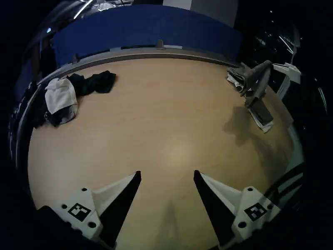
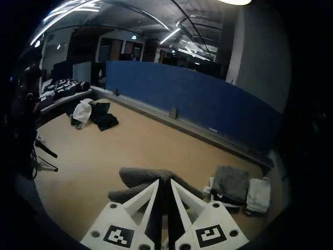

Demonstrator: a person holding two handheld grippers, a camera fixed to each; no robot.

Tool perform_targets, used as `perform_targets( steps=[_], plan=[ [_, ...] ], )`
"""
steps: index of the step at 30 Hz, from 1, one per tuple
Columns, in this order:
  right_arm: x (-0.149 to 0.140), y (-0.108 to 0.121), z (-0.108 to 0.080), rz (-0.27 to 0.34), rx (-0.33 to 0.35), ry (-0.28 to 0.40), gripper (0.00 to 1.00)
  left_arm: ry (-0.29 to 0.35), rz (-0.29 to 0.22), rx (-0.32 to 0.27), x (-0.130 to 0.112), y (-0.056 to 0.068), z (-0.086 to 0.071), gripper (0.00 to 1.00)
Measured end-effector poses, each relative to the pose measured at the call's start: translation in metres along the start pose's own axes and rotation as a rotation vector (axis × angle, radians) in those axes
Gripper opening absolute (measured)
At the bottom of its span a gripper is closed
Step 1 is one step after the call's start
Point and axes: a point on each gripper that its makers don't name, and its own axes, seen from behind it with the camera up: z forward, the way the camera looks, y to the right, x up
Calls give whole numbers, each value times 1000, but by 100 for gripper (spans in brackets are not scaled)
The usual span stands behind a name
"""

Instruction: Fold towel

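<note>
A dark grey towel (image 2: pixel 139 177) hangs bunched from my right gripper (image 2: pixel 164 181), whose two fingers are shut on its fold just above the wooden table (image 2: pixel 125 146). In the left gripper view that same grey towel (image 1: pixel 259 71) dangles at the far right with the right gripper (image 1: pixel 259 100) under it, over the table's right end. My left gripper (image 1: pixel 166 173) stands open low over the bare table (image 1: pixel 166 116), nothing between its fingers. It also shows small at the left edge of the right gripper view, as the left gripper (image 2: pixel 43 160).
A heap of unfolded cloths lies at the far left corner: a white towel (image 1: pixel 60 98) (image 2: pixel 82 111) and black cloth (image 1: pixel 96 81) (image 2: pixel 104 118). Folded towels (image 2: pixel 231 183) (image 1: pixel 238 77) are stacked at the right end. A blue partition (image 1: pixel 145 29) backs the table. A person (image 2: pixel 25 108) stands at left.
</note>
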Motion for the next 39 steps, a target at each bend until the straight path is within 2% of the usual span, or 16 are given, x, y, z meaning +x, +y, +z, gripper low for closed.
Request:
perform_targets(
  steps=[12, 25, 33, 39],
  plan=[
    [-4, 43, 6, -20, -37, -15, 4, -5, 18, 4, 4, 7, 5, 94],
    [-3, 90, 14, -31, -85, -25, 5, -10, 16, 14, 5, 8, 9, 94],
    [-9, 108, 20, -19, -103, -33, 4, -12, 22, 19, 7, 8, 10, 94],
    [-30, 113, 25, -6, -102, -65, 5, -15, 29, 22, 7, 9, 12, 94]
  ],
)
